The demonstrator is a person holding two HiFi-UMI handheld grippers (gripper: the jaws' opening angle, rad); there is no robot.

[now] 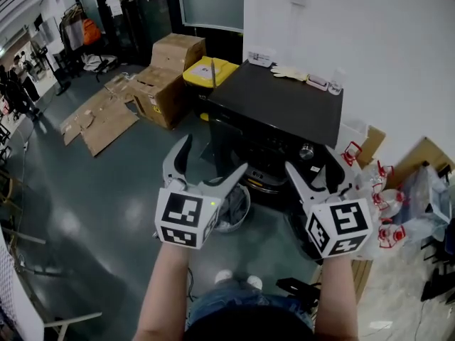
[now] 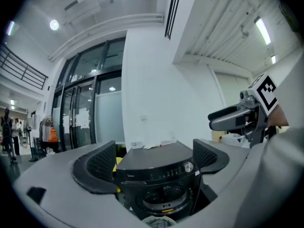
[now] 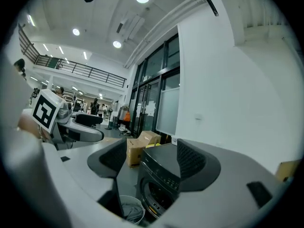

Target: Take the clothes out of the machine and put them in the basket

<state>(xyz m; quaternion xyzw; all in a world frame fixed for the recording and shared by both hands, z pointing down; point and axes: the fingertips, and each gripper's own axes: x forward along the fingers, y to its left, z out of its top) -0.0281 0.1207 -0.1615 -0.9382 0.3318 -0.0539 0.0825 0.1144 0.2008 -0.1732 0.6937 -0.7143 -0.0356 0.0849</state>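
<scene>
Two grippers are held up side by side, pointing level toward a black washing machine that stands against a white wall. The left gripper has its jaws spread wide with nothing between them; in the left gripper view only the distant machine shows through the gap. The right gripper has its jaws apart too, somewhat less widely, and they are also empty, framing the machine from farther to the side. Neither gripper touches the machine or anything else.

On the floor just in front of the machine's round front opening stands a pale basket, partly hidden behind the left gripper in the head view. Crumpled grey clothes lie inside it; the right gripper view shows the basket below the jaws with the grey cloth in it. The drum opening looks dark, and whether any clothes are inside cannot be told.

A pair of pale gloves lies on the machine's top near the wall. Beside the machine sit cardboard boxes and a yellow bin, with flattened cardboard on the grey floor.
</scene>
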